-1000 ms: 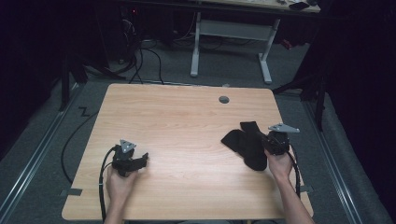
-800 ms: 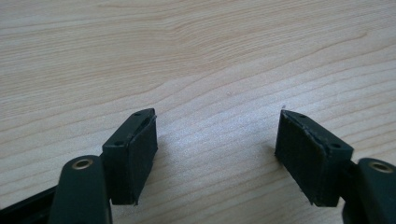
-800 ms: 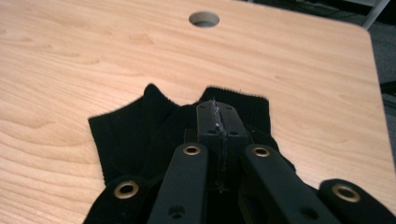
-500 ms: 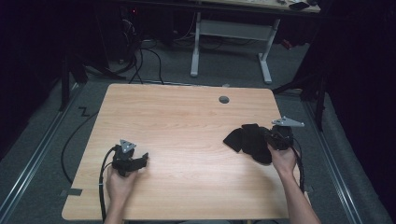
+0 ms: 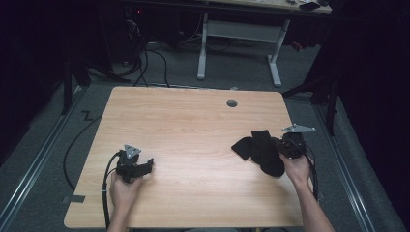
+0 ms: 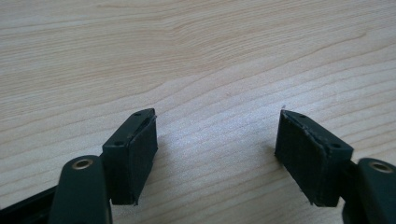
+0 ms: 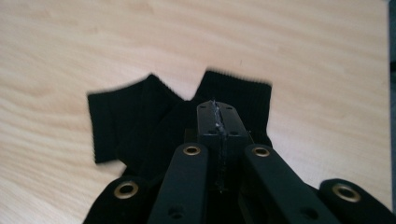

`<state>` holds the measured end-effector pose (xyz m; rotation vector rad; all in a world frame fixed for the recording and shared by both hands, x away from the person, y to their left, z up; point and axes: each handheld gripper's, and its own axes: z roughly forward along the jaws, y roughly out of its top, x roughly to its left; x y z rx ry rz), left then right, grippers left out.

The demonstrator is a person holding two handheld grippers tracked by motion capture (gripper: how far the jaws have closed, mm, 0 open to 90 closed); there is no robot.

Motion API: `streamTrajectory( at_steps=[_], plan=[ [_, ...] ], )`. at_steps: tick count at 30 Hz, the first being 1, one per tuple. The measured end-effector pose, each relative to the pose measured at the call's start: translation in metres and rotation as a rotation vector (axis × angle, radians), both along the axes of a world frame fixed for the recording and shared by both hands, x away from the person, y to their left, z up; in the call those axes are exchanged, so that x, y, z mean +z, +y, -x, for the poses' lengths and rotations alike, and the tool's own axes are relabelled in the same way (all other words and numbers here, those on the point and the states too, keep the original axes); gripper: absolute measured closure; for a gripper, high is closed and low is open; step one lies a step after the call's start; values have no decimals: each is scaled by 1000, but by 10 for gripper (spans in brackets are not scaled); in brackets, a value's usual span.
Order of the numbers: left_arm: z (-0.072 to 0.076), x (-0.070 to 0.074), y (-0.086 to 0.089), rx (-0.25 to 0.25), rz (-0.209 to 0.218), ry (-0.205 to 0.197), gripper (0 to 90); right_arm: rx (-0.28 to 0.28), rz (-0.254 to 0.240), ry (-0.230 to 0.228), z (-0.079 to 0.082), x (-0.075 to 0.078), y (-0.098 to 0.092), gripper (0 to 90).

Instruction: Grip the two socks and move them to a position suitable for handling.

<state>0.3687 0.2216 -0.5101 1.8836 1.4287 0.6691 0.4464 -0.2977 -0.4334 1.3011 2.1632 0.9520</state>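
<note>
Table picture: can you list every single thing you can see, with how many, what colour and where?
socks: two, black, overlapping, right side of table
table: one, light wood, centre
hole: one, grey, far edge of tabletop
desk frame: one, white legs, floor behind
cables: several, black, floor at far left
left gripper: one, black, open, resting near left
right gripper: one, black, shut over the socks
hands: two, near edge

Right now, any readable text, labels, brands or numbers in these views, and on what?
None readable.
Wooden table: bare grain, no markings.
Black socks: no logo or tag visible.
Left gripper and right gripper: plain black, no print.
Background desk and cables: too dark and small to tell.
</note>
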Motion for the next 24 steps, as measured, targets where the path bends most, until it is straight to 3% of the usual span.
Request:
streamTrajectory(
  at_steps=[1,3,8,13,15,18,19,24],
  plan=[
    [0,0,0,0,0,0,298,4,37,32,-2,-6,2,898],
    [0,0,0,1,0,0,300,13,60,66,-3,-11,4,898],
    [0,0,0,3,0,-2,312,44,87,85,-6,-10,10,898],
    [0,0,0,6,1,-3,320,58,46,31,-2,-3,6,899],
    [0,0,0,5,1,-3,320,51,12,-15,1,3,4,899],
    [0,0,0,4,1,-3,320,52,-12,-36,2,8,4,899],
    [0,0,0,4,1,-3,321,59,-4,-61,2,13,6,899],
    [0,0,0,4,1,-3,321,71,-14,-106,1,26,12,900]
  ],
)
